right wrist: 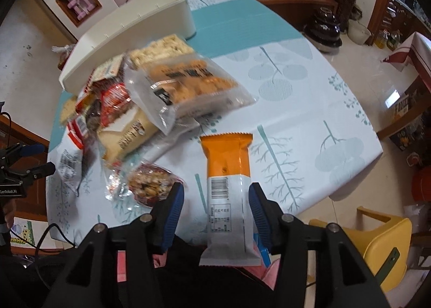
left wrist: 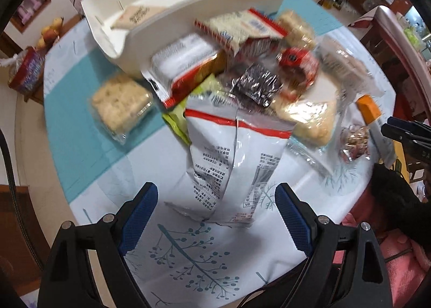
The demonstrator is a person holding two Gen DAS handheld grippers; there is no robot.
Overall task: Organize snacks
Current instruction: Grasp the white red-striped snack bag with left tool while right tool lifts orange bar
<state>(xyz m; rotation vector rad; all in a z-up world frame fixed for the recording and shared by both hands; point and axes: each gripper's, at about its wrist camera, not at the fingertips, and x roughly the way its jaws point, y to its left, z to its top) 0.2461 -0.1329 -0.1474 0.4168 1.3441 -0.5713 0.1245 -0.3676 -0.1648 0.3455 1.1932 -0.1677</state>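
The left tool point(left wrist: 216, 216), its blue pads spread wide with nothing pressed between them, is over the near end of the big white crinkled snack bag with a red band and black print point(left wrist: 237, 157), low in the centre of its frame; to take it well I'd bring both pads down astride the narrow, creased lower part and close there, not on the puffy middle, which would likely slip or burst. The right tool point(right wrist: 216, 213) stands part open around the long orange-and-white wrapped snack bar point(right wrist: 229, 195) at bottom centre of its frame; the pads look clear of the wrapper, so it needs squaring up before any squeeze. The bar lies flat on the worktop's leaf-printed cloth point(right wrist: 309, 108), apart from the heap. The cream plastic bin point(left wrist: 188, 11), upper left, holds only one pale packet point(left wrist: 137, 16) so far; most packets still lie piled before it.
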